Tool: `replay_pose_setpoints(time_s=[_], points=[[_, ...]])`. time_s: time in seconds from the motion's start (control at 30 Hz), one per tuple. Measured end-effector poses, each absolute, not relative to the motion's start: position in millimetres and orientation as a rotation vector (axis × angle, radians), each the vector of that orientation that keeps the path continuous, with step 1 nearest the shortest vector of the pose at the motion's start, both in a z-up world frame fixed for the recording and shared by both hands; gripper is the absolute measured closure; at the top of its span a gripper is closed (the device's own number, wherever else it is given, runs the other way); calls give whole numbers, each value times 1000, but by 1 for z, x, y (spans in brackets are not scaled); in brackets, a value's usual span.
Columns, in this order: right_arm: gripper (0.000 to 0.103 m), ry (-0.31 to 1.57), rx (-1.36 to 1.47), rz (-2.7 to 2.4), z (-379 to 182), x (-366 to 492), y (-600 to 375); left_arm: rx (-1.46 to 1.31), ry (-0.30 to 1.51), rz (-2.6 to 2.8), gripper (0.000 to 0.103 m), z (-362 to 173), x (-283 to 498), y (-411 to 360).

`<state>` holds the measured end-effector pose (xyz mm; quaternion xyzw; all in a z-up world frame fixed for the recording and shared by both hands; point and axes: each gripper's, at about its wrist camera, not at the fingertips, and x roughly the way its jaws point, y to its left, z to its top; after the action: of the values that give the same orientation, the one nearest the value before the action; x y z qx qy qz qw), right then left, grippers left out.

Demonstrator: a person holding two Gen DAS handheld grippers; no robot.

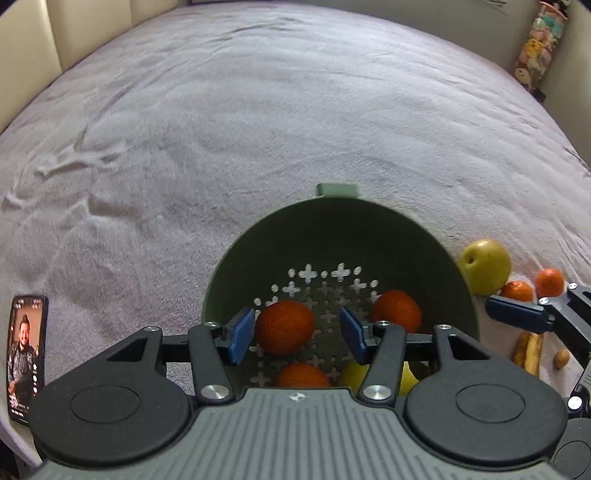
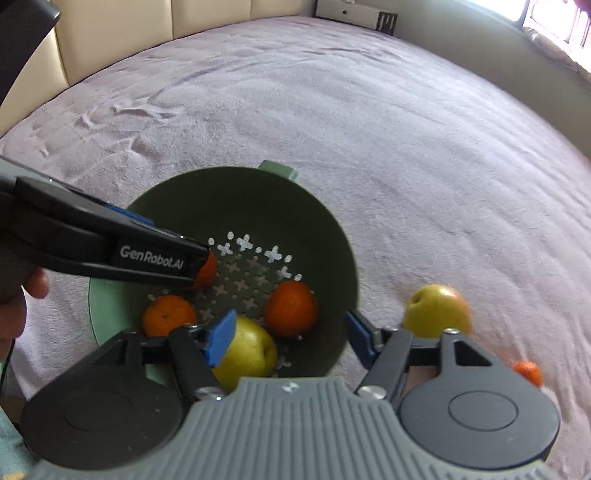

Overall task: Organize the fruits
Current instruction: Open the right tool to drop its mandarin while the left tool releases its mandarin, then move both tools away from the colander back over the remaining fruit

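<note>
On wrinkled lilac bedspread [image 1: 258,110], green colander [image 1: 332,229], cream padded headboard [image 2: 147,33] behind

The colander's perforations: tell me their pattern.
Plus-shaped cutouts mixed with small round holes across the green colander's base, clearest in the right wrist view.

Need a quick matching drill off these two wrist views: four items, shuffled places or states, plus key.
Items:
1. green colander
2. yellow apple on the blanket
3. phone
4. left tongs

Matches:
A. screen lit, lying left of the colander
B. open, over an orange in the colander
C. holds three oranges and a yellow apple
D. outside the colander, to its right

Pairs: 1-C, 2-D, 3-A, 4-B
</note>
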<state>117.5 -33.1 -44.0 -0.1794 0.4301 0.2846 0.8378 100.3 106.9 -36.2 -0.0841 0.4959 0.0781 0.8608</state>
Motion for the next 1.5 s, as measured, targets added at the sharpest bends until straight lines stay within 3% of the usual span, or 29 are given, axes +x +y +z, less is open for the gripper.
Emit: replay_pose_setpoints(time_s=[0.8, 1.5], points=[[30, 837, -145, 235, -6, 70, -161, -76, 852, -151, 38, 23, 57, 3], [31, 974, 31, 43, -51, 70, -244, -105, 828, -374, 35, -17, 71, -64]])
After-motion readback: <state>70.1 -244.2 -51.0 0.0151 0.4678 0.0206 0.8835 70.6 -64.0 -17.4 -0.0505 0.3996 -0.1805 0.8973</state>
